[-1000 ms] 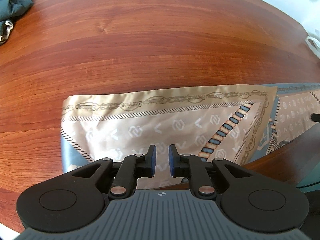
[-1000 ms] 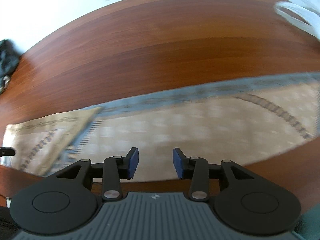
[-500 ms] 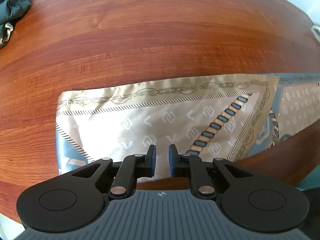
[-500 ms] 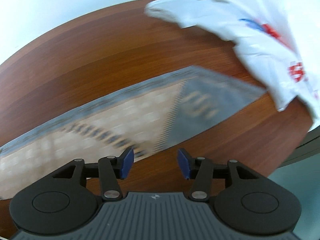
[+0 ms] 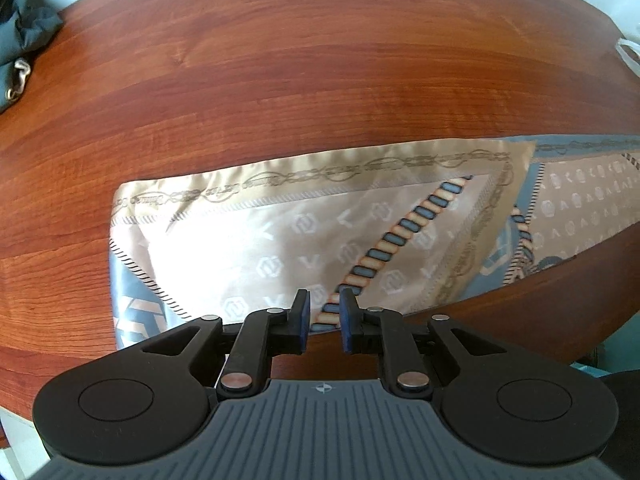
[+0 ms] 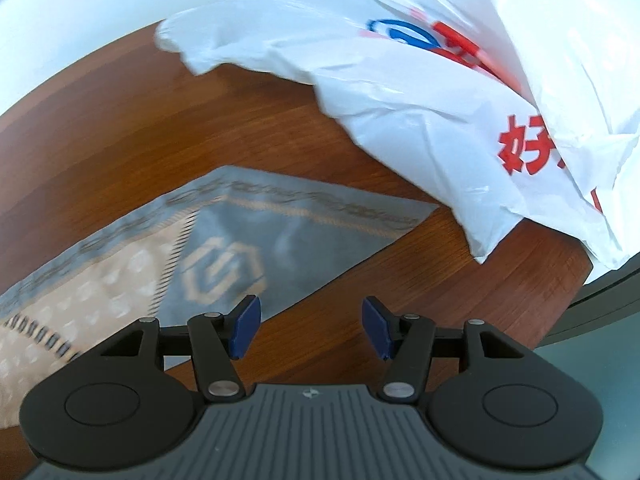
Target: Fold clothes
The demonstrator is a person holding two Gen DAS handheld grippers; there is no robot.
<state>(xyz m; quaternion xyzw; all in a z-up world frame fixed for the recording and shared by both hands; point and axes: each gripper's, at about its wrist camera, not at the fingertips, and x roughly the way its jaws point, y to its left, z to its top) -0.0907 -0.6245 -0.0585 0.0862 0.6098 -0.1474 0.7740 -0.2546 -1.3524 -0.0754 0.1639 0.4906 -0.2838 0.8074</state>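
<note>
A satin scarf (image 5: 280, 224), beige with chain borders and blue-grey corners, lies flat along the near edge of the wooden table (image 5: 280, 60). Its left part is folded over the rest. My left gripper (image 5: 323, 320) hovers at the scarf's near edge, its fingers a narrow gap apart with nothing between them. In the right wrist view, the scarf's blue-grey right corner (image 6: 240, 248) with a hexagon logo lies just ahead. My right gripper (image 6: 311, 328) stands wide open over the bare wood beside that corner, holding nothing.
A white plastic bag (image 6: 440, 80) with red and blue print sits on the table's right end, close behind the scarf corner; its handle (image 5: 628, 52) shows in the left wrist view. A crumpled dark grey garment (image 5: 24, 28) lies at the far left. The table edge (image 6: 576, 280) drops off at right.
My right gripper has swung right along the scarf to its right corner and opened wider. The left gripper has drawn back slightly toward the scarf's near edge.
</note>
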